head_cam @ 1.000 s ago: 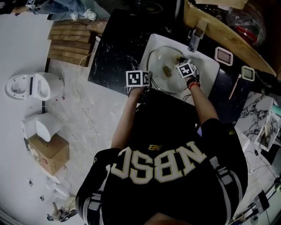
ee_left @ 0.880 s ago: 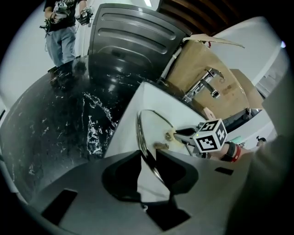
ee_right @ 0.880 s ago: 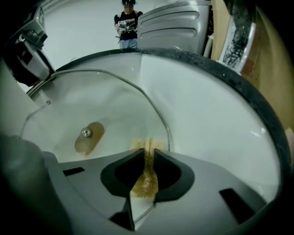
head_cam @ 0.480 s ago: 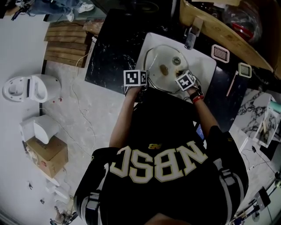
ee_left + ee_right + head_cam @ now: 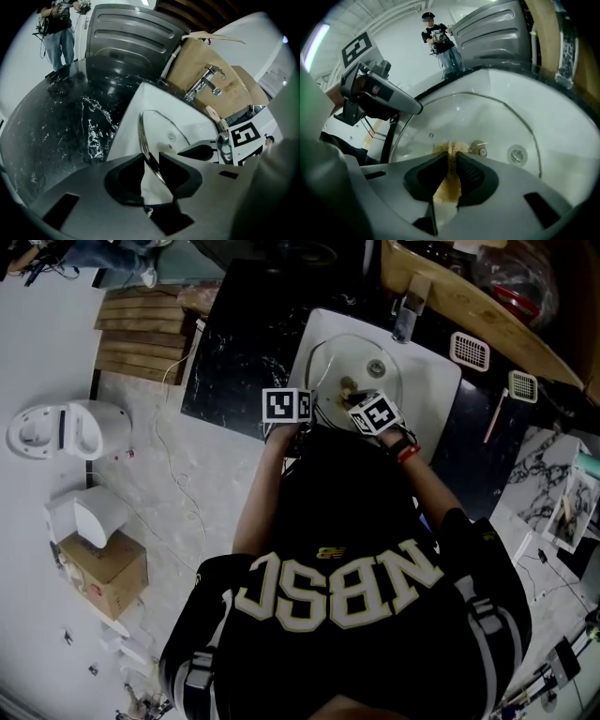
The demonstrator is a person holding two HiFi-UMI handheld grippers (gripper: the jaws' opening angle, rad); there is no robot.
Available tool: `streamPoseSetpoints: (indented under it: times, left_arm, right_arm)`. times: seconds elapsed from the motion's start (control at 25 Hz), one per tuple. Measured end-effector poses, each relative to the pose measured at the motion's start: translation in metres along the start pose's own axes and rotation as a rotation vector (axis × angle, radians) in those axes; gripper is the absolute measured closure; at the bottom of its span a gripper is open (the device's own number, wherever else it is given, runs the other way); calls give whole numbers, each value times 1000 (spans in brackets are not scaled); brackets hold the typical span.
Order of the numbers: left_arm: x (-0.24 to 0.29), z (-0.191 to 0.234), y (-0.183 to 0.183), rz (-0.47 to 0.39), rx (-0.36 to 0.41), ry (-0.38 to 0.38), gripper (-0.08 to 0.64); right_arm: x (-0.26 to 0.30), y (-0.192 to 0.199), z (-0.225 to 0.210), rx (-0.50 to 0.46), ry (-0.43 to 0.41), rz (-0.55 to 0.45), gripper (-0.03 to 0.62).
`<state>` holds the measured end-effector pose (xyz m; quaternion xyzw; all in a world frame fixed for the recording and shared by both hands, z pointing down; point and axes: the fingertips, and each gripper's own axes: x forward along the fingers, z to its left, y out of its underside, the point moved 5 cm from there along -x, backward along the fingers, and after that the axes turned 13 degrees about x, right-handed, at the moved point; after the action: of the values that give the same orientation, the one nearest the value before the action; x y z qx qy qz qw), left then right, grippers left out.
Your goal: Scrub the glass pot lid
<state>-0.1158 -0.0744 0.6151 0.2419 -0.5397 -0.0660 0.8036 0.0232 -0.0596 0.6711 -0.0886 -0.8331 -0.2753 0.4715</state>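
The glass pot lid (image 5: 161, 129) stands tilted on edge in the white sink (image 5: 133, 117). My left gripper (image 5: 151, 161) is shut on its metal rim at the near left edge. The lid (image 5: 487, 119) fills the right gripper view, with its centre screw (image 5: 477, 148) just past the jaws. My right gripper (image 5: 452, 161) is shut on a brown scrub pad (image 5: 449, 180), and the pad's tip presses against the glass. In the head view both marker cubes sit over the sink's near side, left gripper (image 5: 286, 406) and right gripper (image 5: 373, 414), close together over the lid (image 5: 352, 357).
A faucet (image 5: 406, 317) rises at the sink's far rim. Black marble counter (image 5: 244, 334) lies to the left. A wooden board (image 5: 469, 306) leans behind, with two white strainers (image 5: 472, 351) on the right counter. The sink drain (image 5: 516, 154) shows through the glass. A person (image 5: 440, 42) stands in the background.
My right gripper with the pad has slid from the lid's far right side toward its near middle, closer to the left gripper. The left gripper has kept its hold.
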Motion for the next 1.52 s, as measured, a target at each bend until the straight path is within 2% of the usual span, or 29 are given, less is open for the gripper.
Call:
streamPoseSetpoints:
  times: [0.12, 0.24, 0.32, 0.48, 0.6, 0.8, 1.0, 1.24, 1.36, 1.52]
  left_arm:
    - [0, -1, 1, -8, 12, -11, 448]
    - [0, -1, 1, -9, 4, -17, 448]
    - [0, -1, 0, -7, -3, -17, 448]
    - [0, 0, 1, -11, -7, -18, 448]
    - [0, -1, 1, -13, -8, -21, 448]
    - [0, -1, 1, -20, -7, -19, 448]
    - [0, -1, 1, -29, -3, -15, 448]
    - [0, -1, 1, -30, 1, -11, 446]
    - [1, -1, 2, -29, 2, -13, 446]
    - [0, -1, 1, -24, 8, -18, 448]
  right_arm:
    - [11, -19, -3, 14, -27, -45, 534]
    - [20, -37, -11, 78, -75, -132, 528]
    - [24, -48, -18, 74, -77, -160, 518]
    - [40, -67, -37, 0, 18, -219, 519]
    - [51, -73, -59, -3, 95, -251, 522]
    - [48, -68, -96, -13, 229, -198, 526]
    - [31, -40, -128, 45, 319, -141, 526]
    - [15, -9, -126, -41, 387, -46, 531]
    - [7, 8, -109, -57, 385, -18, 535]
    - [3, 22, -79, -39, 304, -13, 537]
